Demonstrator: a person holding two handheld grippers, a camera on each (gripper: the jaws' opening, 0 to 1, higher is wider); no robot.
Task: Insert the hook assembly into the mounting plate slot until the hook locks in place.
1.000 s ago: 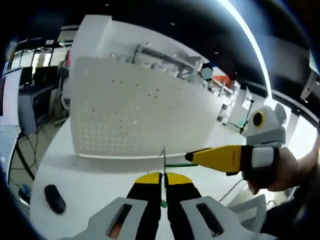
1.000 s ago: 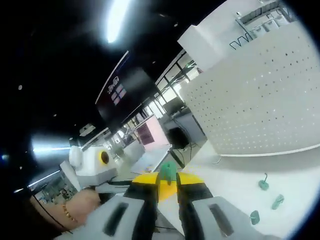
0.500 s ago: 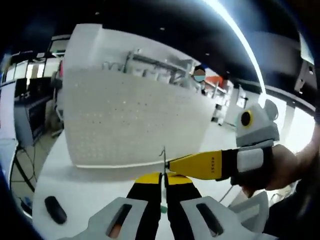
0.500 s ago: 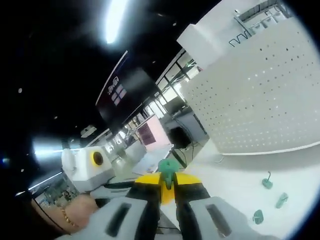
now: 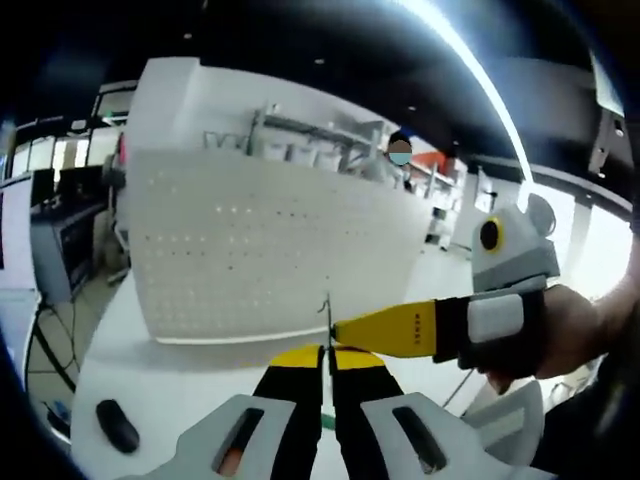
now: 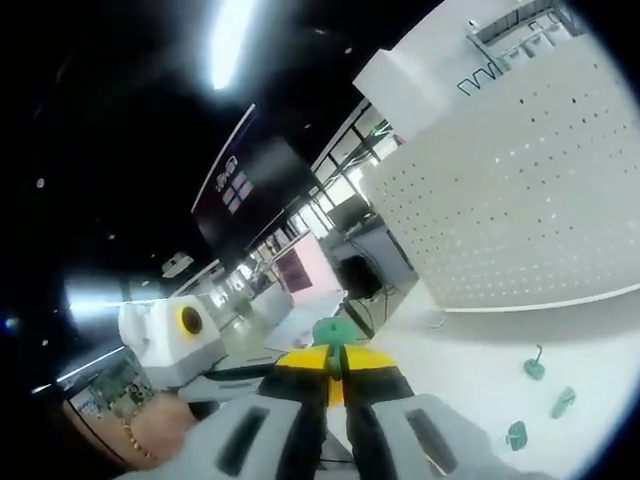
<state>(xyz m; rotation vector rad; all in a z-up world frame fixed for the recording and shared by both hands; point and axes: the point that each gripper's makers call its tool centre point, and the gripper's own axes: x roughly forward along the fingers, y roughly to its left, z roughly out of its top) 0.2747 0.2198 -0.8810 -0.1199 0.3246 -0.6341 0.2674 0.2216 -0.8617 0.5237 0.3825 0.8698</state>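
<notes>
My left gripper [image 5: 326, 357] is shut on a thin metal wire hook [image 5: 327, 318] that stands straight up from its yellow tips. In the left gripper view my right gripper [image 5: 345, 328] comes in from the right, held by a hand [image 5: 565, 340], and its yellow tip meets the wire. In the right gripper view the right gripper [image 6: 335, 362] is shut on a green plastic piece [image 6: 334, 332] that sticks out above its tips. A white pegboard [image 5: 270, 250] stands upright on the white table [image 5: 170, 380] behind both grippers.
Three loose green pieces [image 6: 535, 368] lie on the table below the pegboard [image 6: 520, 200]. A black oval object [image 5: 117, 425] sits at the table's near left. Shelving and desks fill the room behind.
The right gripper has moved left until its tip reaches the wire hook. Both views have shifted slightly with the hands. Both grips are unchanged.
</notes>
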